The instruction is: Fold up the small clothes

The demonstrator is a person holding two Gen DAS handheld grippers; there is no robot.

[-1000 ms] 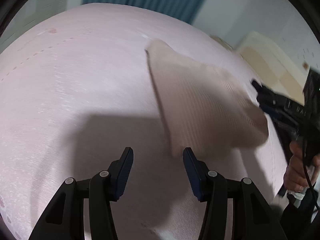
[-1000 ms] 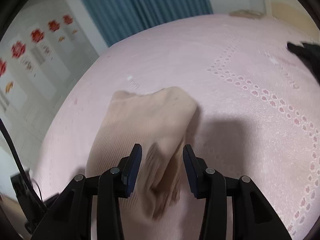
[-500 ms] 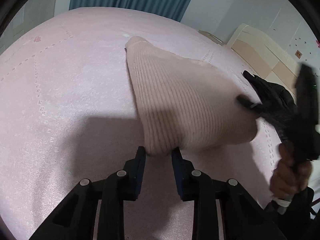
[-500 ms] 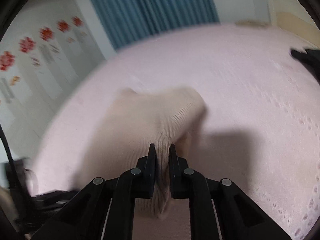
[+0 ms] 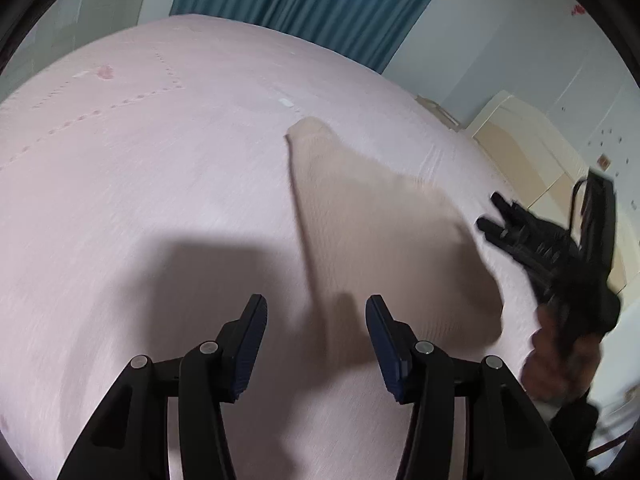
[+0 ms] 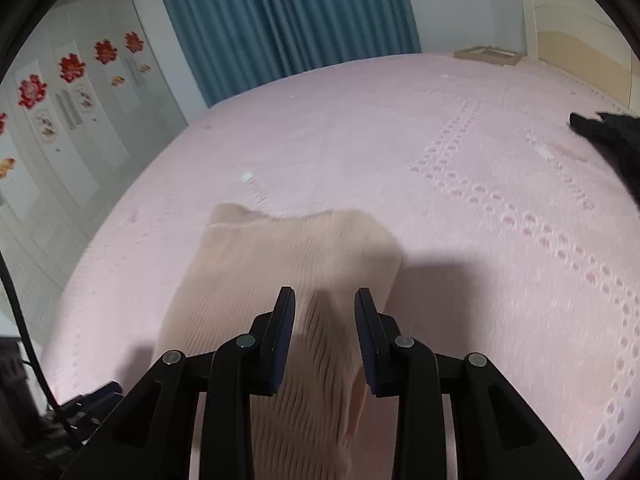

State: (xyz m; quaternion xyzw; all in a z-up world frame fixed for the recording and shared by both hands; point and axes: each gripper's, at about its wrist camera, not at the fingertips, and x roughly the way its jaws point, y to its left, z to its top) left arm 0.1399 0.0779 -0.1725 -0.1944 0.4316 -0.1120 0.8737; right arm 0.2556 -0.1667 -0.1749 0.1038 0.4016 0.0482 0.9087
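While a small beige ribbed knit garment (image 5: 372, 240) is lying folded on the pale pink bedspread (image 5: 140, 160), both grippers are hovering over its near edge. Left gripper (image 5: 316, 344) is opening, its jaws spread, cloth below but not pinched. Right gripper (image 6: 325, 336) is opening too, a ridge of knit rising between its parted jaws, the pads not pressing it. Blue pleated curtains (image 6: 280, 16) are hanging beyond the bed.

Pink bedspread (image 5: 160, 184), teal curtain (image 6: 280, 20), red flower stickers (image 6: 72, 66), cream headboard (image 6: 576, 36).
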